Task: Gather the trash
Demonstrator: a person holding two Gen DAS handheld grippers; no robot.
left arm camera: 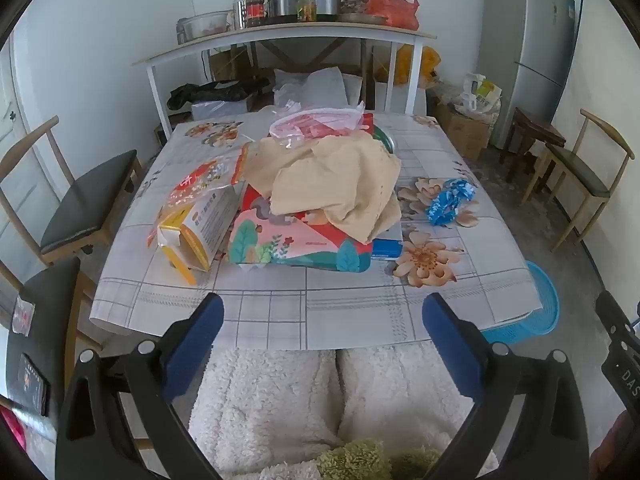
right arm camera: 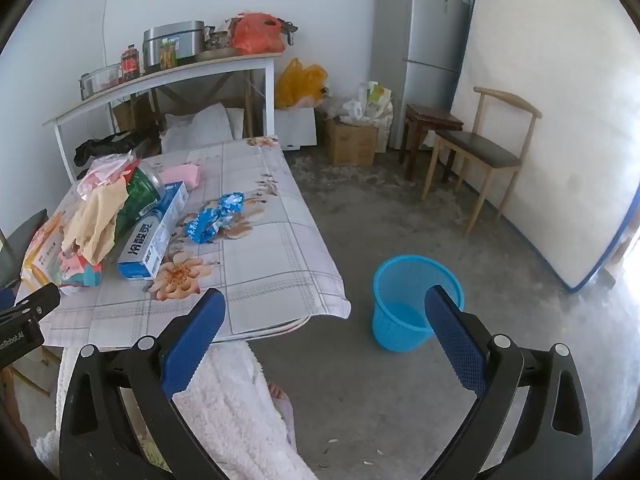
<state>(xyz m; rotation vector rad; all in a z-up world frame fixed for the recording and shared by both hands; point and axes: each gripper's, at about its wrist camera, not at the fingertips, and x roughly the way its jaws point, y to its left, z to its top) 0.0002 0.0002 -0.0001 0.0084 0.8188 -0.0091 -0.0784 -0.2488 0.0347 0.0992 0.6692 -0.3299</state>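
Left wrist view: left gripper (left arm camera: 322, 322), jaws spread wide with nothing between them, held over the near edge of the table (left arm camera: 276, 312), above the person's white fleece-clad legs (left arm camera: 332, 396). Trash lies ahead of it and well apart: crumpled tan paper (left arm camera: 332, 184) heaped at the table's middle on a flat illustrated packet (left arm camera: 296, 246); an open yellow-and-white carton (left arm camera: 200, 232) to the left of the heap; a crumpled blue wrapper (left arm camera: 450, 202) to the right, on the flowered cloth; a clear pink bag (left arm camera: 316, 122) behind. The blue bin (left arm camera: 540, 312) shows partly past the table's right corner. Right wrist view: right gripper (right arm camera: 324, 312), jaws likewise wide and empty, held off the table's near right corner. The blue bin (right arm camera: 416, 300) stands on the concrete floor, its rim partly behind the right finger. Blue wrapper (right arm camera: 216, 218) and a blue-and-white box (right arm camera: 154, 240) lie up and left of the gripper, well apart from it.
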